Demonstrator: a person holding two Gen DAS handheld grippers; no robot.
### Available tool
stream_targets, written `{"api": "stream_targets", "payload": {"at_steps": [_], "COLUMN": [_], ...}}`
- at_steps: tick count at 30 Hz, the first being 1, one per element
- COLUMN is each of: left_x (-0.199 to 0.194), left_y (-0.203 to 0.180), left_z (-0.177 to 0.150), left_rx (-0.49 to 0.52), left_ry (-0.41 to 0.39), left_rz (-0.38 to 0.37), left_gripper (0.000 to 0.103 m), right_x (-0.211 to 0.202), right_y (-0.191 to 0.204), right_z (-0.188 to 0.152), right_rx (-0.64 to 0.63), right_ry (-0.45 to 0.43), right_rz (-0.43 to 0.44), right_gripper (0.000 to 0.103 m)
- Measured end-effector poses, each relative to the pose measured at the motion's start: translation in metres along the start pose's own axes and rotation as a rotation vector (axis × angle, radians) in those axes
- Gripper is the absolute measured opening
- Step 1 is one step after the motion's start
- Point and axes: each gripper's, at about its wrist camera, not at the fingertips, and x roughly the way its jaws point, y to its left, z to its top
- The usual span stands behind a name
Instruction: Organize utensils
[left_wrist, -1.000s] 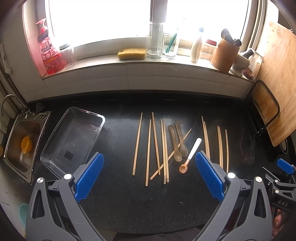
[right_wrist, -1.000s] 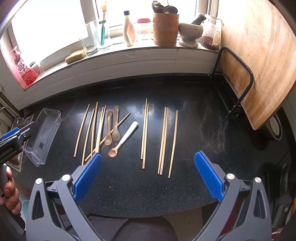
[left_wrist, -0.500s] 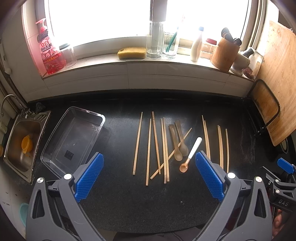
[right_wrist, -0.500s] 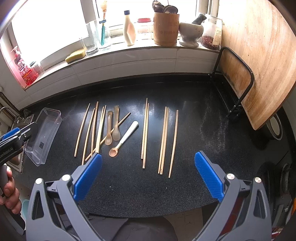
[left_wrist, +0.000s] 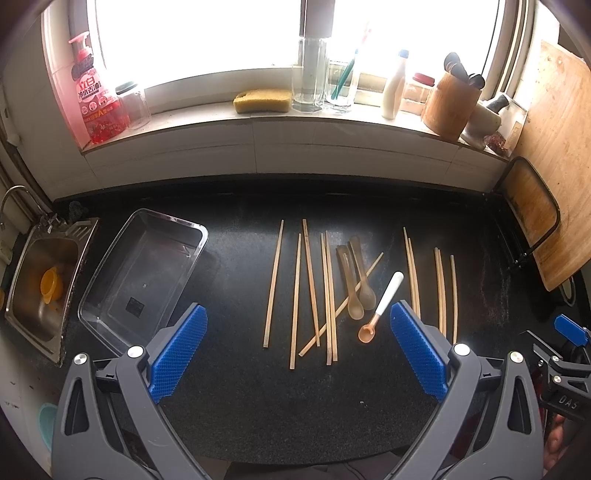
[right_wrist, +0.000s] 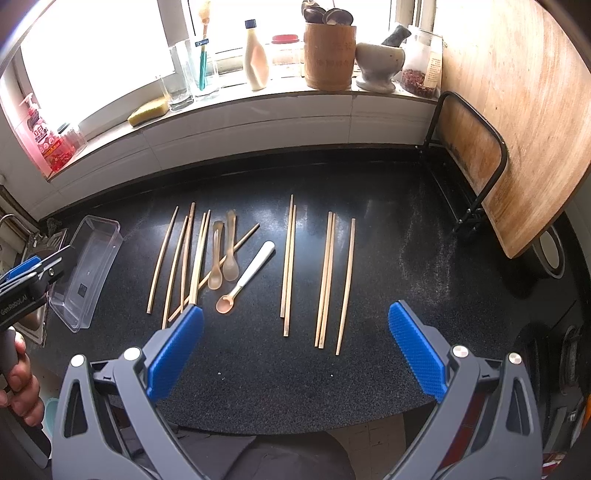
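Observation:
Several wooden chopsticks (left_wrist: 295, 299) (right_wrist: 325, 277) lie in rows on the black counter (left_wrist: 236, 280). Among them rest two translucent brown spoons (left_wrist: 352, 280) (right_wrist: 223, 254) and a white-handled spoon with an orange bowl (left_wrist: 382, 306) (right_wrist: 247, 277). A clear plastic tray (left_wrist: 144, 277) (right_wrist: 86, 273) stands empty at the left. My left gripper (left_wrist: 295, 350) hovers open above the counter's near edge, as does my right gripper (right_wrist: 295, 347), nothing between the blue pads of either.
A steel sink (left_wrist: 37, 284) with an orange cup sits far left. The windowsill holds a pink bottle (left_wrist: 92, 99), sponge (left_wrist: 262, 99), glasses, a wooden utensil holder (right_wrist: 327, 55) and a mortar. A wooden board (right_wrist: 524, 122) in a black rack leans at right.

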Motion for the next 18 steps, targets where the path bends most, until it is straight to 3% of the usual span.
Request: {"api": "stream_targets", "payload": {"at_steps": [18], "left_x": [0.066], "left_y": [0.026], "left_z": [0.012], "left_rx": [0.007], "left_ry": [0.074], "left_rz": [0.066], "left_gripper": [0.097], "right_x": [0.046], "right_y": [-0.038], "right_z": [0.009], "right_rx": [0.069], "right_ry": [-0.007], "right_rz": [-0.002], "right_gripper": [0.097]}}
